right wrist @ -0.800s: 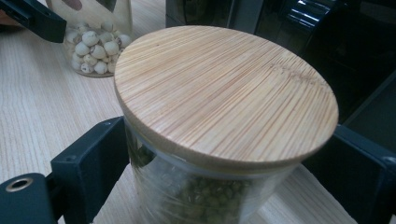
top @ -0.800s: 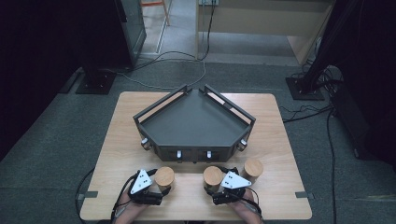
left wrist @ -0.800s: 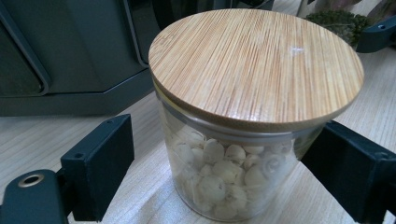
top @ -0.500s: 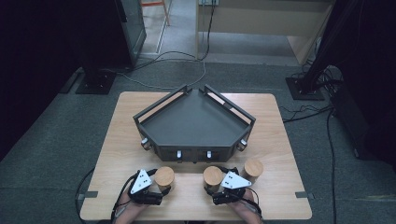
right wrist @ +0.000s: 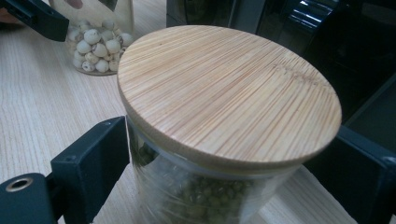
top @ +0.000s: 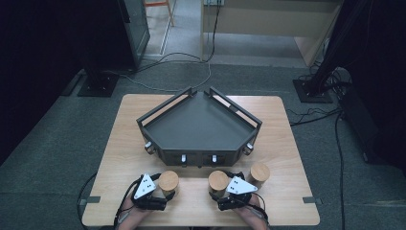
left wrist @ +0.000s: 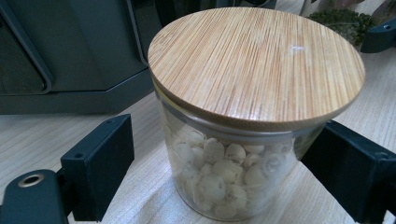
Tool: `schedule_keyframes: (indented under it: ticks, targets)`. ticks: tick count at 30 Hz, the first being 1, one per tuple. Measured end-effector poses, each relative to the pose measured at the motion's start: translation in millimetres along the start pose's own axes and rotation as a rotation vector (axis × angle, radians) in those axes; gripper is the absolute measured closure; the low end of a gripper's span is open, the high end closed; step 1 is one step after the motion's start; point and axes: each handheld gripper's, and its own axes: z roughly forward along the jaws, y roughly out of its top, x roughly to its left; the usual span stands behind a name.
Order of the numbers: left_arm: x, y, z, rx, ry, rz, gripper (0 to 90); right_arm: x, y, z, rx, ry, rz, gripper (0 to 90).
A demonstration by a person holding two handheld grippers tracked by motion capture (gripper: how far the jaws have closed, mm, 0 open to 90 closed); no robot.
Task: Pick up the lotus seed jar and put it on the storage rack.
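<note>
Two glass jars with bamboo lids stand near the table's front edge. The jar of pale round seeds [top: 168,181] [left wrist: 252,84] sits between the jaws of my left gripper [top: 164,189] [left wrist: 219,172], with a gap showing at one jaw, so it is open. The jar of green beans [top: 218,179] [right wrist: 229,93] sits between the jaws of my right gripper [top: 219,190] [right wrist: 233,177], which stand close beside the glass and open. A third lidded jar [top: 259,173] stands just right of the right gripper, untouched.
A dark angular tray [top: 201,127] with raised rails fills the table's middle, just beyond the jars. The table [top: 287,201] is light wood. Cables, stands and dark equipment crowd the floor behind and to the right.
</note>
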Motion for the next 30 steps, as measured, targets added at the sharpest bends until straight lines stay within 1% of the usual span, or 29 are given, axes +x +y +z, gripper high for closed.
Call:
schedule_keyframes:
  ticks: [19, 20, 22, 23, 26, 27, 30]
  targets:
    - [0.8, 0.2, 0.3, 0.001, 0.001, -0.009, 10.7, 0.9, 1.1, 0.5, 0.006, -0.002, -0.01, 7.7]
    - [1.1, 0.2, 0.3, 0.001, -0.002, -0.008, 13.2, 1.0, 1.2, 0.6, 0.007, -0.002, -0.011, 7.7]
    - [0.7, 0.5, 0.5, 0.003, -0.003, -0.002, 13.7, 0.9, 1.3, 0.6, 0.007, -0.002, -0.011, 7.7]
    - [1.2, 0.4, 0.4, 0.002, -0.008, 0.002, 15.6, 1.0, 1.3, 0.6, 0.007, -0.002, -0.011, 7.7]
    - [2.1, 0.4, 0.3, 0.002, -0.012, 0.001, 16.2, 1.3, 1.4, 0.6, 0.008, -0.002, -0.011, 7.7]
    - [3.4, -0.5, 0.0, -0.003, -0.022, 0.005, 22.6, 1.5, 1.5, 0.8, 0.008, -0.003, -0.013, 7.6]
    - [4.6, -1.1, -0.1, -0.007, -0.028, 0.003, 24.0, 1.8, 1.5, 0.8, 0.008, -0.003, -0.014, 7.7]
